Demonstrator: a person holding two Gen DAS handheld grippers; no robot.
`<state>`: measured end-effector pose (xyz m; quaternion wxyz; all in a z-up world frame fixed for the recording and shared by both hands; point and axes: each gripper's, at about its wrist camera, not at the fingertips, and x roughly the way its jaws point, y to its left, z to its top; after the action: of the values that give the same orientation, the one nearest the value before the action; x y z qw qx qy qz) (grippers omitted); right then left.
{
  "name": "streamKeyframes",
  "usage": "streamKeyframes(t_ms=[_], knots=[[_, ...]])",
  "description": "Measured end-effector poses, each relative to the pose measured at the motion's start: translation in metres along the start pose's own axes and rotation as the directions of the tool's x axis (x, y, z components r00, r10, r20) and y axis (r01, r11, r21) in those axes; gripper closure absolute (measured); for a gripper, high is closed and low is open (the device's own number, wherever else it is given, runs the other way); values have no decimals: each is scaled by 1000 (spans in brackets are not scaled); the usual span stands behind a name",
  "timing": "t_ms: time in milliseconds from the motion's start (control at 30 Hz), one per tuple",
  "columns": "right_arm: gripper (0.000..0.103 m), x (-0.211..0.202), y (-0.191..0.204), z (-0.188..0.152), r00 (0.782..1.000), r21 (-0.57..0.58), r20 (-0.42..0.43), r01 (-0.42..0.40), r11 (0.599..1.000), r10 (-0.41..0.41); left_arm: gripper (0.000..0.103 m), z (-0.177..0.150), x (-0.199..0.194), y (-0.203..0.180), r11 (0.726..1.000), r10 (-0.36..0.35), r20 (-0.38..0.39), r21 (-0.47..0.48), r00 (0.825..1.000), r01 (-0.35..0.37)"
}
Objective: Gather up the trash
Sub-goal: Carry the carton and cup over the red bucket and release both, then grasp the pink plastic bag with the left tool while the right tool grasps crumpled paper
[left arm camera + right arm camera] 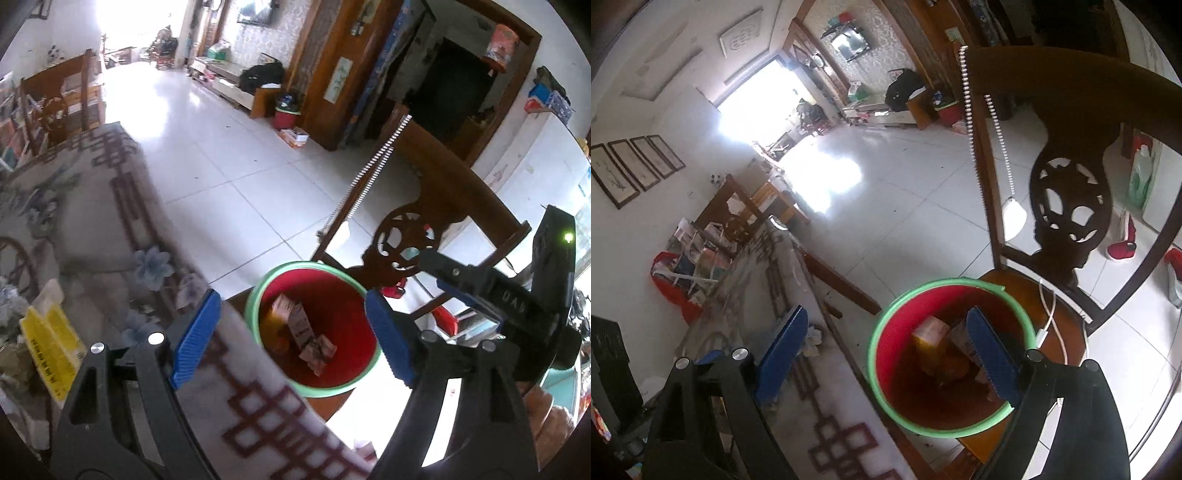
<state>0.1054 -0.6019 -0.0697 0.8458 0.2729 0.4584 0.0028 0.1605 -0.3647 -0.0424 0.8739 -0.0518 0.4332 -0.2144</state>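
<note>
Left tool (295, 332): spread wide, nothing between its pads.
Right tool (890, 354): likewise spread, empty.
Red bin (347, 291): on chair, holding cartons (295, 321).

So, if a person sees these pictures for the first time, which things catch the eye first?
First the red bin with a green rim, standing on a wooden chair seat beside the patterned tablecloth; small cartons lie inside it. Next, the blue-padded jaws of the left gripper and right gripper stand open and empty above the bin. Behind rises the carved dark chair back.
</note>
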Motion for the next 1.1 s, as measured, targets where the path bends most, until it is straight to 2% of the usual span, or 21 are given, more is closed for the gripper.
streamKeyframes(t_ms=[233,367,400,467,600,667,767,800,833,867,900,1000,1033,1067,1100], knots=[[18,22,46,-11,996,-84,-64,-72,994,66,22,-24,-44,48,989,129,31,-78,991,-126],[18,37,80,-24,988,-151,-119,-120,981,103,22,-55,-75,95,952,236,2,-204,972,-230],[18,41,90,-28,984,-169,-137,-135,976,113,22,-67,-85,111,931,269,-13,-251,963,-264],[18,48,106,-35,978,-197,-165,-162,967,130,22,-88,-105,137,888,330,-39,-327,943,-325],[18,62,146,-55,956,-268,-241,-230,936,166,22,-138,-150,187,761,460,-119,-458,880,-460],[18,68,161,-65,945,-291,-275,-256,922,176,22,-165,-170,204,708,482,-170,-503,860,-496],[18,75,181,-80,930,-326,-316,-291,900,186,22,-208,-202,216,612,519,-229,-573,824,-545],[18,77,189,-86,926,-340,-328,-300,891,187,22,-226,-214,220,566,520,-241,-621,819,-542],[18,78,194,-89,923,-347,-335,-306,887,187,22,-239,-221,223,530,513,-248,-661,821,-531],[18,80,201,-96,919,-355,-348,-315,880,188,22,-255,-227,227,476,495,-258,-718,829,-508],[18,80,204,-99,916,-358,-354,-319,877,189,22,-264,-228,232,437,480,-263,-756,837,-488],[18,85,224,-117,902,-378,-389,-343,860,189,22,-290,-224,251,330,402,-270,-849,875,-414],[18,84,228,-121,898,-387,-397,-349,853,187,22,-296,-222,259,301,384,-260,-872,886,-386],[18,84,234,-127,895,-398,-406,-355,846,185,22,-299,-220,263,293,382,-257,-878,888,-380],[18,84,240,-132,892,-410,-413,-361,837,183,22,-300,-217,271,284,395,-276,-871,876,-402]])
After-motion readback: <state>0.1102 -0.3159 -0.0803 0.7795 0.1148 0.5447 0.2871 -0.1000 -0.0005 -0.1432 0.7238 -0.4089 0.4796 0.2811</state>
